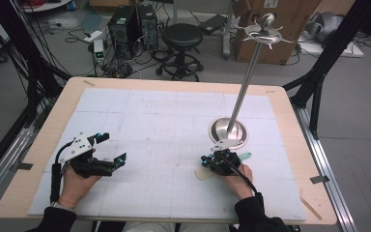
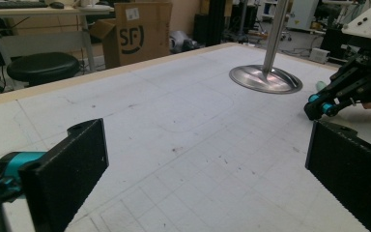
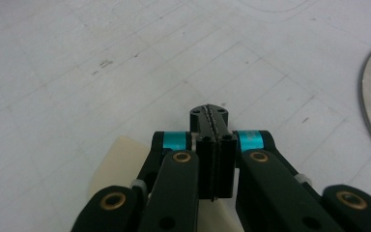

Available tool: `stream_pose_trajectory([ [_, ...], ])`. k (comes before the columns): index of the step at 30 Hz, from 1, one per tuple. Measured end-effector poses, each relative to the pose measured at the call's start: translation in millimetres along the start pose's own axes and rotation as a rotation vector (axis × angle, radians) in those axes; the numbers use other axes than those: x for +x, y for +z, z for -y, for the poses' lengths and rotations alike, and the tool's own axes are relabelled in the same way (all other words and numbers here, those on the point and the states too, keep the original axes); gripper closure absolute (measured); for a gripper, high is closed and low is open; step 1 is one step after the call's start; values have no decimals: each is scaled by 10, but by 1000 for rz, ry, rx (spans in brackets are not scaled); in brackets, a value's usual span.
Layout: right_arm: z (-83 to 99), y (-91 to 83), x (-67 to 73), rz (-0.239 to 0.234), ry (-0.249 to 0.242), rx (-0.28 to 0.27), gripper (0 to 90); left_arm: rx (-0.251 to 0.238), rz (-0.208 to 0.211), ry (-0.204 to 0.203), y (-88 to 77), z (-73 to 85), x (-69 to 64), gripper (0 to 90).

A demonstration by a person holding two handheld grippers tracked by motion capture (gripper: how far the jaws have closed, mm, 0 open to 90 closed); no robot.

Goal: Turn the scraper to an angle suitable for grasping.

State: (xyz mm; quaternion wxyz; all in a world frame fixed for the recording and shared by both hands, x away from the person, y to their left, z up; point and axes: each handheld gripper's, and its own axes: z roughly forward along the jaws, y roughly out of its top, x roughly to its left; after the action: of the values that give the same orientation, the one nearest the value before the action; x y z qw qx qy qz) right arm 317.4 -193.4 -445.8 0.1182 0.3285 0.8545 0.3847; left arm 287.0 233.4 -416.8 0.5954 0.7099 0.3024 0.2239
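left gripper rests low in its hand, jaws wide apart; right gripper points left, jaws pressed together.

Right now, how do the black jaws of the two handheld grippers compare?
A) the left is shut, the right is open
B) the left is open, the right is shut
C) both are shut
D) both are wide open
B: the left gripper has its jaws far apart with bare mat between them, while the right gripper has its jaws pressed together.

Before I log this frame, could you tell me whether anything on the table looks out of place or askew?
One small oddity: a cream flat piece lies on the white mat beneath the shut right gripper, unheld. The metal stand looks upright and undamaged, and the left gripper hangs open with nothing between its jaws.
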Motion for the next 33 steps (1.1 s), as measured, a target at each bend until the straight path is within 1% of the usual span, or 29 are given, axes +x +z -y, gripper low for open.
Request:
stream_pose_trajectory([
  [3,8,-21,46,-9,-16,15,900,-1,-1,-1,1,0,-1,18],
  [9,53,-86,85,-42,-14,32,900,-5,0,-4,-3,-3,4,18],
  [15,144,-211,141,-62,-33,55,900,-11,-1,-5,-5,-5,9,18],
  [17,192,-263,154,-67,-26,55,900,-12,-1,-7,-6,-6,9,18],
  [18,192,-263,154,-67,-26,55,900,-13,0,-8,-6,-6,10,18],
  [19,246,-322,162,-66,-30,58,900,-14,0,-7,-4,-6,12,18],
  [22,332,-418,172,-62,-26,58,900,-15,2,-9,-1,-5,13,18],
  [23,361,-451,175,-55,-21,56,900,-16,1,-8,1,-6,12,18],
  [24,389,-488,171,-49,-27,60,900,-17,2,-8,1,-6,11,18],
  [29,540,-670,173,-32,-1,69,900,-16,1,-6,7,-8,9,18],
  [31,578,-712,170,-29,12,68,900,-17,2,-6,9,-8,9,18],
  [33,583,-716,152,-37,12,64,900,-15,4,-6,16,-10,5,18],
])
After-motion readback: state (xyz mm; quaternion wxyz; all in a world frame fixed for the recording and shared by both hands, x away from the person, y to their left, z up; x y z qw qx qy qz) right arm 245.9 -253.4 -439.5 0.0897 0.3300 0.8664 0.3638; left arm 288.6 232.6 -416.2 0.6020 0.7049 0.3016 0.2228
